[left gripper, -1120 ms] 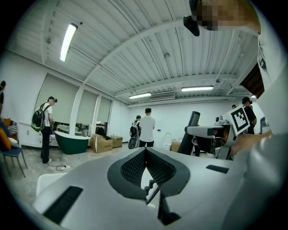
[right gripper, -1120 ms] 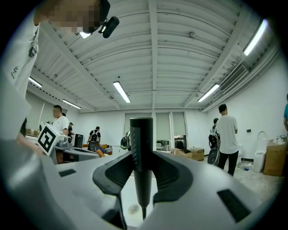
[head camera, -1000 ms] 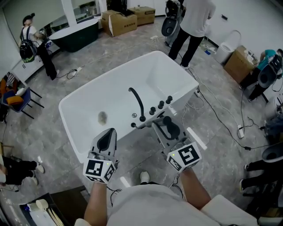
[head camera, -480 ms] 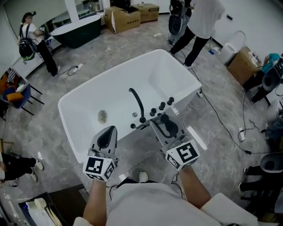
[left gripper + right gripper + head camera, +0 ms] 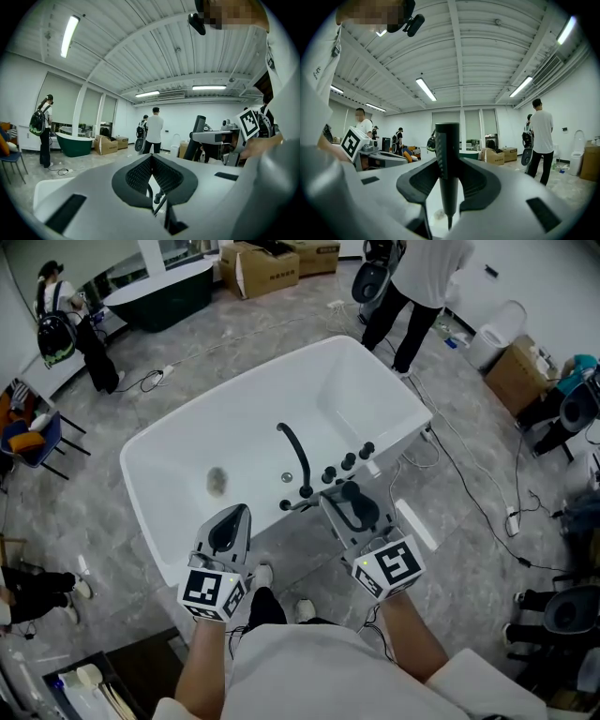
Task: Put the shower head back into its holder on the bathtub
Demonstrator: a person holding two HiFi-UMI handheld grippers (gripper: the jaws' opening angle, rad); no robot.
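**Grippers.** The right gripper (image 5: 336, 499) was clamped on the black shower head (image 5: 447, 140). Its handle stood upright between the two pads in the right gripper view. The left gripper (image 5: 234, 517) had its jaws together with nothing between them. Neither grip differed from a second earlier.

**Task item.** The shower head (image 5: 361, 510) was out of the tub, in the right gripper. It was held over the near right rim of the white bathtub (image 5: 234, 390), just near of the row of black knobs (image 5: 347, 462) and right of the curved black spout (image 5: 295, 451). Which fitting was the holder could not be told.

**Change noted.** Both grippers kept almost the same places against the tub as one second before. A second white shoe (image 5: 263, 574) with a dark trouser leg had come into view just right of the left gripper. Earlier only one shoe (image 5: 306, 611) showed.

**Surroundings.** At the far side, a person in a white shirt (image 5: 419, 277) stood beyond the tub.
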